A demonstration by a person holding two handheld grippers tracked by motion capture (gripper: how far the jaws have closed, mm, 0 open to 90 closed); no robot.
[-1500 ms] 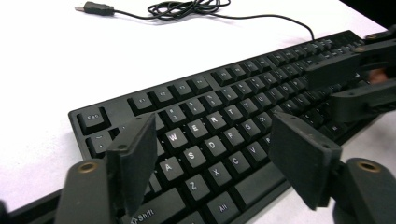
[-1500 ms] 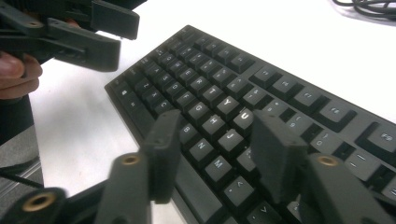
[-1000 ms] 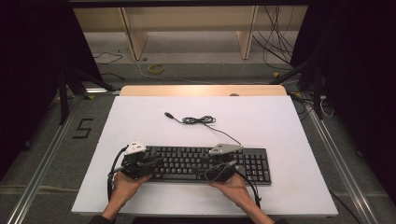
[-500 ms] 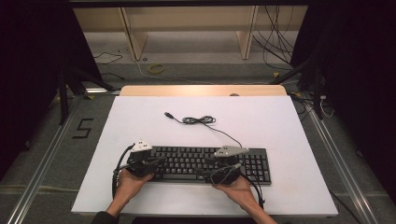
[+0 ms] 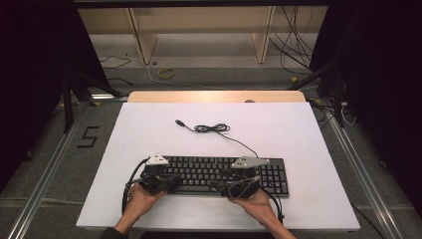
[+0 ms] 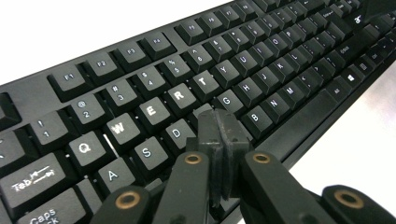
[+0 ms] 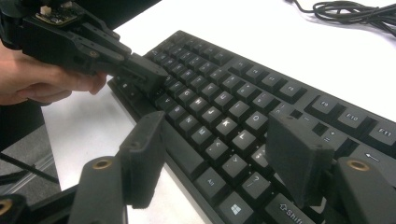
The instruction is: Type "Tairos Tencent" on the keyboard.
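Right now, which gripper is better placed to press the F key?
Left. The left gripper is shut, its tip just above the F key. The right gripper is open, over the keyboard's right half.

Keyboard (image 6: pixel 196 88) cut off left, bottom and top right in the left gripper view; Caps key sliced by the lower edge, far keys blurring out of legibility. F key and neighbours hidden behind the closed jaws of the left gripper (image 6: pixel 219 135). In the right gripper view, keyboard running off right and bottom, Shift legend partly covered by the right gripper (image 7: pixel 219 158). Coiled cable (image 7: pixel 355 11) clipped by the top edge there. From the high view, key legends too small to read, keys under both grippers hidden, forearms cut by the bottom edge. Plug (image 5: pixel 180 122) type too small to tell.
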